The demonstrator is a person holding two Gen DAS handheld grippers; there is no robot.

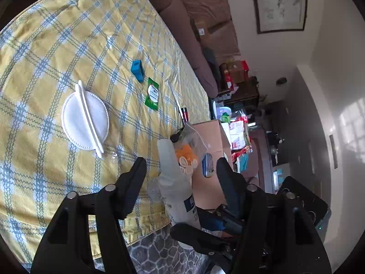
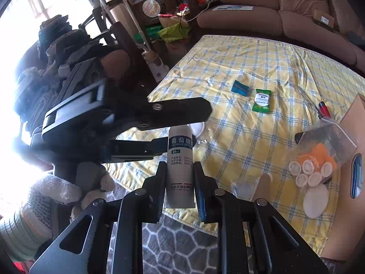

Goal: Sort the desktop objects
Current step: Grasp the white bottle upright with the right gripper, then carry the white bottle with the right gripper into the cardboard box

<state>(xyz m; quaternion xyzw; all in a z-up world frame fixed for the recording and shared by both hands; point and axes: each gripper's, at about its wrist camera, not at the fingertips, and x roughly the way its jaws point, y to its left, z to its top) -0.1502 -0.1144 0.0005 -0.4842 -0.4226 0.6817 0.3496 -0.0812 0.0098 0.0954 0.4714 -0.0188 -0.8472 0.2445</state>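
While my right gripper (image 2: pixel 179 182) pinches the white bottle (image 2: pixel 180 166) upright by its lower body, I hold it over the table's near edge, clear of the cloth (image 2: pixel 262 125), probably so it can go to the cardboard box (image 2: pixel 351 123). My left gripper (image 1: pixel 181 166) stands spread around the bottle's top, pads not touching, likely to steady or take it. Unsorted on the cloth: blue block (image 2: pixel 239 88), green sachet (image 2: pixel 262 100), white pad (image 1: pixel 85 119), and a bag of small rolls (image 2: pixel 319 157) beside the box.
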